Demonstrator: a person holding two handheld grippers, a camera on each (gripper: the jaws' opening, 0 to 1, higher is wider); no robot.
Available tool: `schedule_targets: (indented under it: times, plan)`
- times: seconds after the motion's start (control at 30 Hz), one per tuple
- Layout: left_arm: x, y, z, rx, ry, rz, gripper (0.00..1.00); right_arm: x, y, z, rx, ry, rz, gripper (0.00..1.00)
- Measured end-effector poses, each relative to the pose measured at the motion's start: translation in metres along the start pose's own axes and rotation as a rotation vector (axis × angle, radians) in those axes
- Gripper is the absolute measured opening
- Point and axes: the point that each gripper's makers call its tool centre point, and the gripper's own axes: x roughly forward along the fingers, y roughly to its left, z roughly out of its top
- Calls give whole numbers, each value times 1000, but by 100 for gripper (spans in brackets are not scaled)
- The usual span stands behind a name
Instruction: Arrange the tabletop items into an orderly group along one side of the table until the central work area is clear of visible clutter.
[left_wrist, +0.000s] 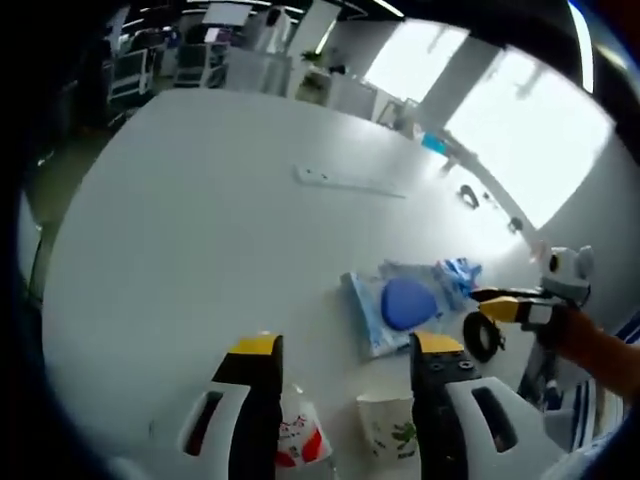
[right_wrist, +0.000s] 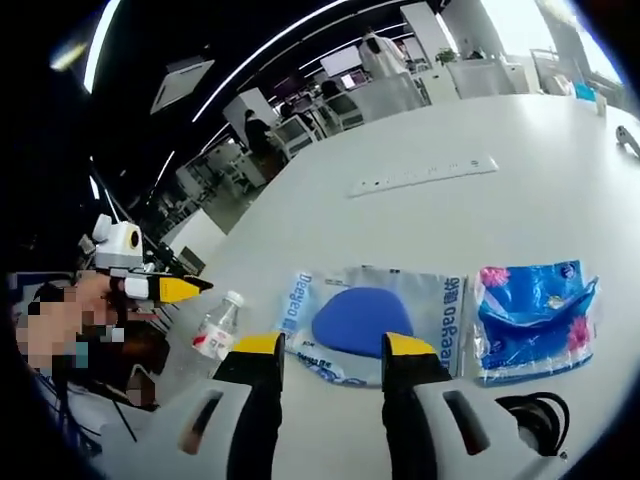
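We judge the tidying barely begun: both grippers are released and hold nothing. Left of the right gripper (right_wrist: 324, 350) lies one bottle (right_wrist: 215, 335); just ahead, one clear pouch (right_wrist: 365, 320); to its right, one blue packet (right_wrist: 530, 320), then one black loop (right_wrist: 530, 420). One paper cup (left_wrist: 385, 425) sits between the left gripper (left_wrist: 345, 345) jaws.

On the clear packet (right_wrist: 372, 325) lying before my right tongs, blue lettering runs along both side edges, appearing to read "Deagao", though I can't be certain. The water bottle (right_wrist: 212, 340) carries a red-and-white label, its print too small to read; likewise the paper cup (left_wrist: 388, 426) with its green motif.
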Motion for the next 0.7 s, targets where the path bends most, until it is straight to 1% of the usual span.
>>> schedule_targets:
  times: [0.07, 0.13, 0.2, 0.23, 0.27, 0.37, 0.43, 0.5, 0.53, 0.7]
  plan:
    - [-6, 2, -1, -13, -8, -1, 49, 4, 6, 1, -11, 8, 13, 36]
    - [-13, 4, 0, -6, -37, 1, 51, 9, 14, 3, -26, 15, 33, 36]
    - [-20, 8, -2, -26, -40, 6, 54, 14, 25, 5, -49, 27, 56, 36]
    - [-23, 8, -2, -27, -51, 5, 55, 16, 29, 5, -57, 33, 63, 36]
    - [-27, 9, -1, -21, -72, 3, 54, 20, 36, 6, -69, 38, 76, 36]
    - [-37, 14, -4, -35, -86, 12, 54, 28, 49, 7, -94, 52, 103, 36]
    - [-43, 15, -6, -39, -97, 3, 53, 33, 59, 8, -107, 59, 130, 36]
    - [-49, 16, -8, -35, -106, 6, 54, 38, 67, 9, -138, 74, 145, 37]
    - [-52, 17, -8, -39, -113, 7, 53, 40, 71, 9, -140, 77, 154, 37]
    - [-63, 24, -11, -45, -126, 24, 53, 47, 82, 9, -160, 90, 176, 37]
